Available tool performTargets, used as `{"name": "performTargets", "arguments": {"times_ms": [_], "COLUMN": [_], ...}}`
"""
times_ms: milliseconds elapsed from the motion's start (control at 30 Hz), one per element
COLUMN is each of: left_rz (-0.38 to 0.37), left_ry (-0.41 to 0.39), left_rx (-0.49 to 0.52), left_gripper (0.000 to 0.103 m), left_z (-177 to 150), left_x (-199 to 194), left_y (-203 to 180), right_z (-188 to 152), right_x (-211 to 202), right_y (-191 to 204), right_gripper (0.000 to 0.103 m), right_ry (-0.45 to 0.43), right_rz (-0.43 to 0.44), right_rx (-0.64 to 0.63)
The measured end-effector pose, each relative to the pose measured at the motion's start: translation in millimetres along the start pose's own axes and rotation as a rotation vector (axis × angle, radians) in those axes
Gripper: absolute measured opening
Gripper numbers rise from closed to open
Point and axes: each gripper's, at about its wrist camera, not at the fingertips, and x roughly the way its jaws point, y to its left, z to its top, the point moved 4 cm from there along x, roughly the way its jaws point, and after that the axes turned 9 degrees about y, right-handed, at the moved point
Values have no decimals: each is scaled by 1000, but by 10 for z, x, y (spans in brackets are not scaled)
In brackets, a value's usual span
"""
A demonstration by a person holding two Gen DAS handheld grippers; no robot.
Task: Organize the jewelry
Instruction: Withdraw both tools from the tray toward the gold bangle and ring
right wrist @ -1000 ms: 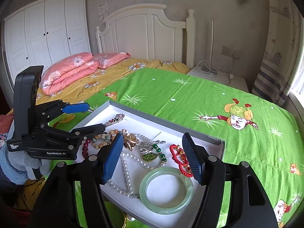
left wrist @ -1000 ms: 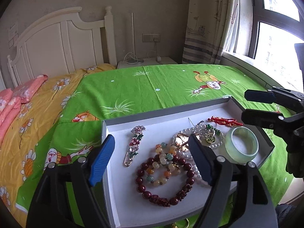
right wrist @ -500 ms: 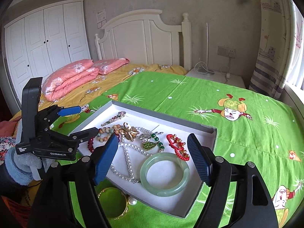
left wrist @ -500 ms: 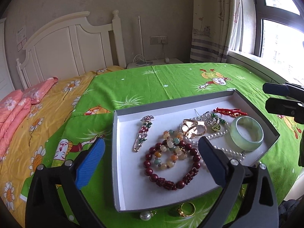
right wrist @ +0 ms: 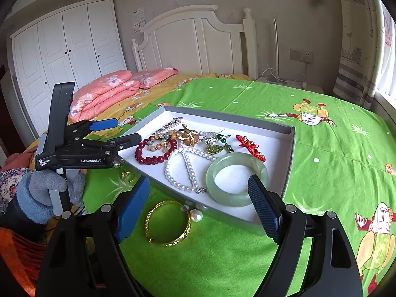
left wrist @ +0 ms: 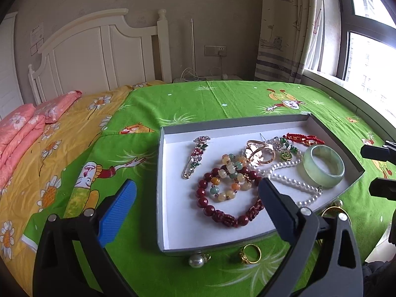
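Note:
A grey tray [left wrist: 160, 173] [right wrist: 288, 170] with a white floor lies on the green bedspread. It holds a jade bangle [left wrist: 321, 182] [right wrist: 211, 175], a pearl necklace [left wrist: 289, 180] [right wrist: 188, 163], a dark red bead bracelet [left wrist: 205, 201] [right wrist: 151, 159], a mixed bead bracelet [left wrist: 231, 170] and a brooch [left wrist: 195, 156]. In front of the tray lie a gold ring [left wrist: 250, 253], a pearl earring [left wrist: 196, 259] [right wrist: 197, 215] and a gold bangle [right wrist: 148, 219]. My left gripper [left wrist: 196, 185] [right wrist: 127, 130] hangs wide open over the tray's near left. The jaws of my right gripper [right wrist: 198, 180] [left wrist: 370, 170] are opening, and their pads touch nothing.
A gloved hand [right wrist: 42, 185] holds the left gripper. Folded pink bedding [right wrist: 109, 91] lies at the far left by the white headboard [right wrist: 198, 42]. A wardrobe [right wrist: 61, 49] stands behind it. A window [left wrist: 366, 61] and the bed's edge are on the right.
Both grippers have drawn back from the tray and their jaws stand wider. The ring, pearl earring and gold bangle in front of the tray have come into view.

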Motion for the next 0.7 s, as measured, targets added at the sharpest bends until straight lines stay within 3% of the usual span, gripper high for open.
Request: {"name": "performTargets", "arguments": {"times_ms": [400, 500, 700], "left_rz": [22, -22, -32], "left_ry": [-44, -30, 13], "left_rx": [-88, -85, -76], "left_gripper": [101, 101, 101], "left_z": [-418, -631, -915], "left_x": [-395, -468, -432], "left_y": [237, 302, 322], "right_z": [-453, -476, -487], "right_x": [105, 150, 231], "right_y": [170, 193, 258], "right_gripper": [81, 83, 84], "right_ry": [92, 102, 123], "right_rz": [20, 11, 6], "right_rx": [4, -5, -24]}}
